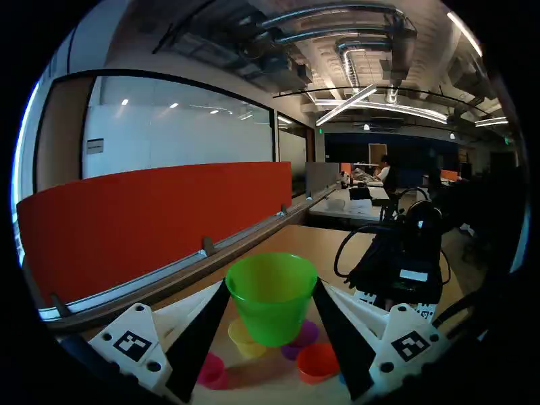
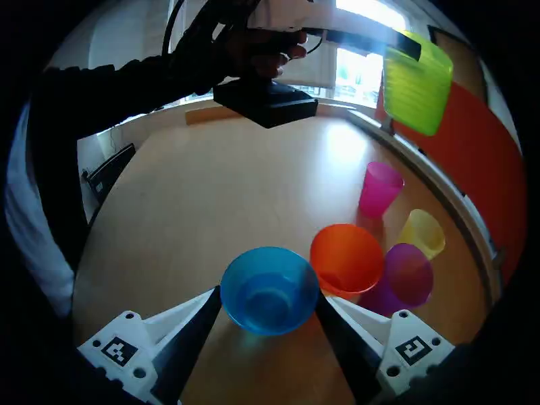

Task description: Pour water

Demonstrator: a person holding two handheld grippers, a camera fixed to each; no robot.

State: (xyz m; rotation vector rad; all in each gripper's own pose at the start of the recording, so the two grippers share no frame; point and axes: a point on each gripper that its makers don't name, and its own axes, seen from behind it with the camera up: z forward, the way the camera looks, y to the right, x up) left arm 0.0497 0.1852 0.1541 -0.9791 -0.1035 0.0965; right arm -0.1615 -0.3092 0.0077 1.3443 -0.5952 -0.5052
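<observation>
On the pale wooden desk [image 2: 202, 196], cups are seen in the right gripper view, from left to right: a blue cup [image 2: 270, 290], an orange cup [image 2: 346, 256], a pink cup [image 2: 380, 189], a purple cup [image 2: 410, 273] and a yellow cup [image 2: 422, 233]. The last four are grouped near the desk's edge, along which an orange-red partition [image 1: 155, 216] is run. Glass panels [image 1: 175, 135] are set behind it, and pipes [image 1: 324, 27] and strip lights [image 1: 347, 104] are hung from the ceiling. Black cables [image 1: 398, 256] are laid farther along the desk. The left gripper [image 1: 270, 283] is held well above the desk by a hand [image 2: 260, 47] in a dark sleeve, and a green cup [image 1: 271, 297] is clamped between its fingers, mouth up. The right gripper [image 2: 268, 291] is kept low over the desk, the blue cup being grasped between both fingers; whether water lies in it cannot be told.
</observation>
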